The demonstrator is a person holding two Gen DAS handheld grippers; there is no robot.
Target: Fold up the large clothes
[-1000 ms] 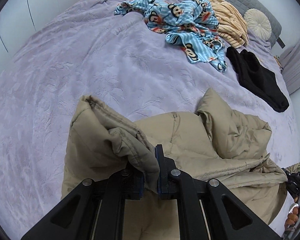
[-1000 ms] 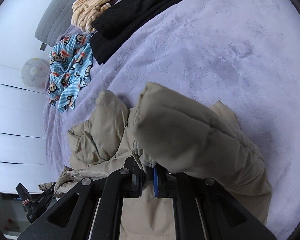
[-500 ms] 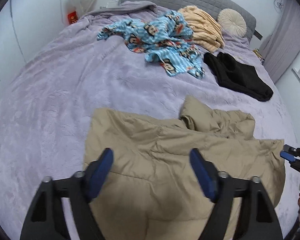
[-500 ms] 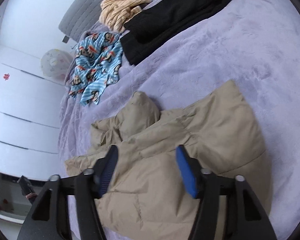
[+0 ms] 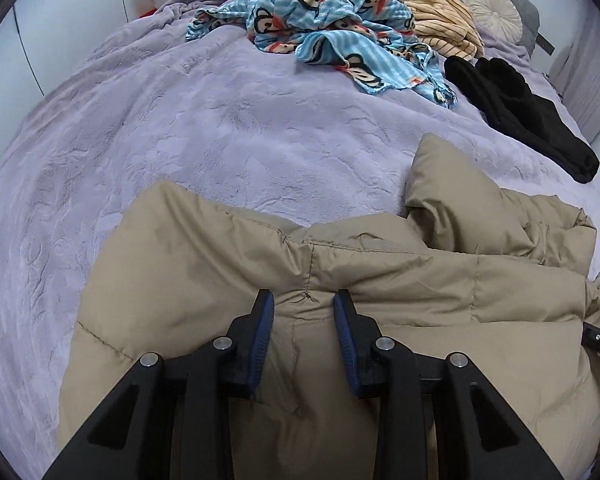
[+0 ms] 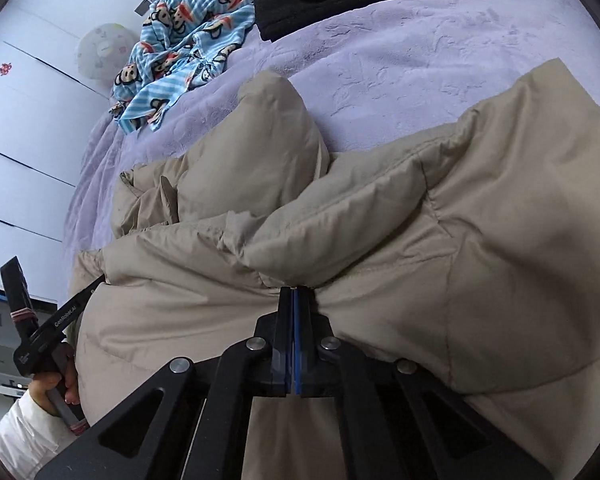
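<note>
fingers on the puffy jacket, mid-fold

fingers of our left gripper (image 5: 303,322) sit partly apart and have just been closing, with a ridge of the tan puffer jacket (image 5: 380,272) between the blue pads, not pressed yet as far as we can see. our right gripper (image 6: 295,308) has just closed and looks pinched flat on a fold of the same jacket, though how much cloth is really caught we can't tell.

the jacket lies bunched on the purple bedspread (image 5: 180,140), near edge of the bed. we reckon both grips want real seam or layers, not just slippery shell, and we lift level together.

further up: a blue monkey-print garment (image 5: 332,36), a striped beige one (image 5: 436,20), a black garment (image 5: 520,112). all well apart from the jacket, so there's room to fold onto. the puffed-up sleeve (image 6: 260,148) is the bit likely to fight us.
</note>
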